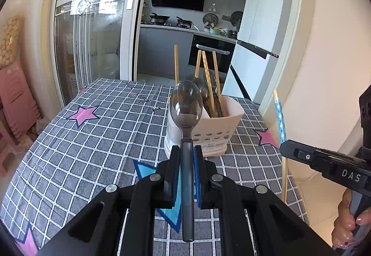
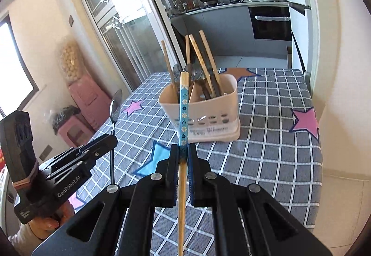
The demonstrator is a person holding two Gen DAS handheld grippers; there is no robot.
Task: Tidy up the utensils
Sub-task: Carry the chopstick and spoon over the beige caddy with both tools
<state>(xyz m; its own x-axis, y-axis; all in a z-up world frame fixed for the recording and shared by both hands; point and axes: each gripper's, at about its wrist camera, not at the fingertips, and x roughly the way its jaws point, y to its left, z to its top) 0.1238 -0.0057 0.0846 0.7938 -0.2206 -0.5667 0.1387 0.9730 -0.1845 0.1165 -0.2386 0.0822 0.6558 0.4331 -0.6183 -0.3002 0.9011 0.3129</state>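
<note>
A spoon (image 1: pixel 185 107) is clamped upright in the left gripper (image 1: pixel 187 151) and a chopstick (image 2: pixel 183 102) in the right gripper (image 2: pixel 183 151) (both lengthwise), the holder (image 2: pixel 204 114) lying just ahead

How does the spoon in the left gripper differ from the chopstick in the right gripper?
The spoon is shiny metal with a broad bowl; the chopstick is thin wood with a blue flowered band. The spoon's bowl points ahead; the chopstick's patterned end does. Both are clamped and held above the table, short of the white holder.

Grey white-checked tablecloth (image 2: pixel 266 140) with pink stars; blue-flowered chopstick (image 2: pixel 183 112).
</note>
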